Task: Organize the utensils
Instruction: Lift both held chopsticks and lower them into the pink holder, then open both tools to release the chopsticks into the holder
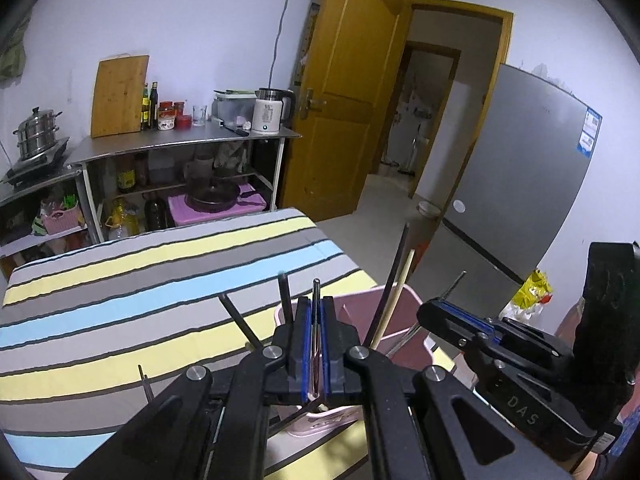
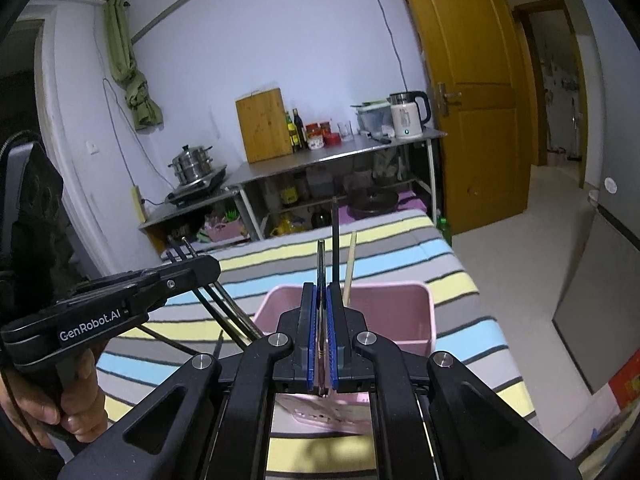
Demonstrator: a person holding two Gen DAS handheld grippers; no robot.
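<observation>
Our left tongs (image 1: 316, 344) and right tongs (image 2: 321, 336) are each clamped on a thin metal utensil above the pink bin (image 2: 400, 312) on the striped tabletop (image 1: 120, 288). We judge these light, stiff and slippery, best pinched mid-shaft.

L black two-finger gripper w/ blue pads (image 1: 316, 320) is clamping a thin metal utensil handle (image 1: 316, 300), jaws nearly together. R black two-finger gripper w/ blue pads (image 2: 321, 312) is pinching a slim metal utensil handle (image 2: 321, 264) likewise. Both are pointing fwd, side by side. Person's bare left hand (image 2: 70, 404) is gripping the L unit's handle from below.
</observation>
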